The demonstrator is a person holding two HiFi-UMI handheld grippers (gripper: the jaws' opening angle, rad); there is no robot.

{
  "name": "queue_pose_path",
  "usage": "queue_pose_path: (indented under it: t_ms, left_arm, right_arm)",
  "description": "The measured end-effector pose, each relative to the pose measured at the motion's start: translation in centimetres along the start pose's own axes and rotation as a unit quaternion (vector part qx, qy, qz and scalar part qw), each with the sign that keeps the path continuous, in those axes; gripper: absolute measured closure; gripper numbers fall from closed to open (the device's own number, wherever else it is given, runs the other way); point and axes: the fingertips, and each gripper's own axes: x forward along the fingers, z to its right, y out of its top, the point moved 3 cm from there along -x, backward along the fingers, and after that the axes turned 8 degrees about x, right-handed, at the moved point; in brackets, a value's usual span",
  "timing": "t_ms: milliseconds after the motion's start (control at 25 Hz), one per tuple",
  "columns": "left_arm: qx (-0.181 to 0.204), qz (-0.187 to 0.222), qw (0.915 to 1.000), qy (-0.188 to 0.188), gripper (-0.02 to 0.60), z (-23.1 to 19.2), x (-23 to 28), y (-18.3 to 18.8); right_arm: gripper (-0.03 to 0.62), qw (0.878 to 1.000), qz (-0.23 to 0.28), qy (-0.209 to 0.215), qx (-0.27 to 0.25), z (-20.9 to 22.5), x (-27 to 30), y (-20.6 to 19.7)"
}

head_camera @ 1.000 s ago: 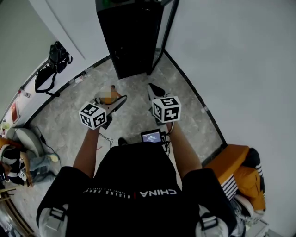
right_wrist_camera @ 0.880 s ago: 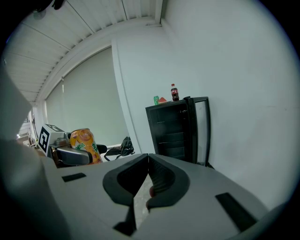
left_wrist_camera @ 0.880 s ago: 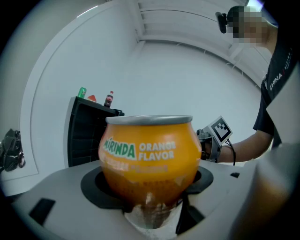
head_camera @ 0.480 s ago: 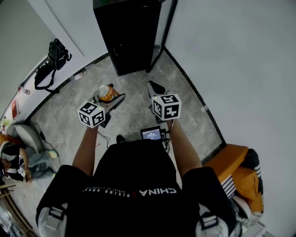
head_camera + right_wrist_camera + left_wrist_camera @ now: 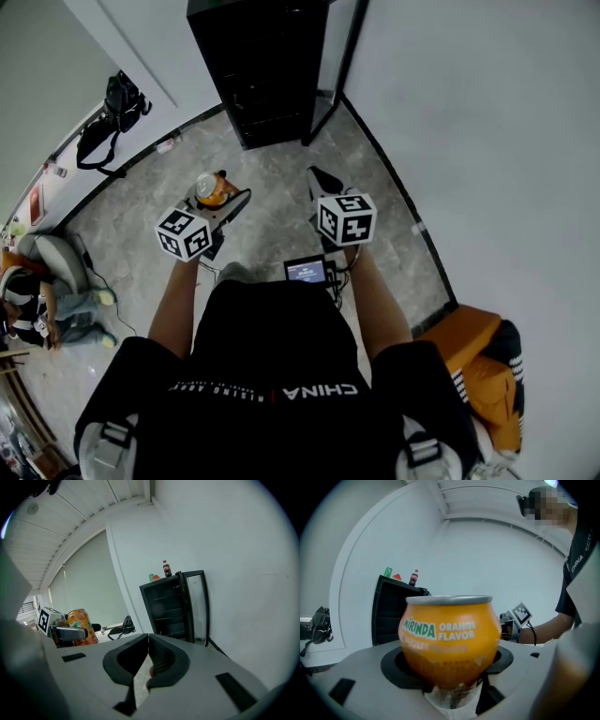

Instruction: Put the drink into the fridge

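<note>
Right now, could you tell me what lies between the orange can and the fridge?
Only bare marbled floor separates can and fridge, in the head view.

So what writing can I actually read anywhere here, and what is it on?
"MIRINDA ORANGE FLAVOR": on the orange can.
Smaller print on the can: blurred.
"CHINA": on the back of the black shirt.
The small screen: too small to read.
The bottle on the fridge: label too small to read.
</note>
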Motion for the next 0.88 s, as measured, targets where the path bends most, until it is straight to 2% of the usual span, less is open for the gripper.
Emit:
queue_pose_path:
  t_ms: [200,400,640,880]
  left_arm:
    - [-0.012,-0.012,0.9998,0.006,0.236,-0.6,0.4,-1.1]
    - [-0.014,-0.012,0.9998,-0.004,0.236,-3.1,2.4,-0.9]
    - [-0.022,-0.01,0.9993,-0.029,0.236,-9.0,5.6,-0.2]
    - [-0.006,-0.014,0.9984,-0.055,0.236,-15.1,8.3,1.9]
  right_arm:
    - [0.58,1.0,-0.005,-0.004,0.01,1.6,0.5,-0.2]
    - [0.58,0.999,-0.004,-0.018,0.032,3.3,2.2,0.5]
    - [0.58,0.999,-0.005,-0.032,0.03,3.6,7.4,2.9]
    - [0.58,0.999,-0.007,-0.032,0.026,3.3,12.3,6.3]
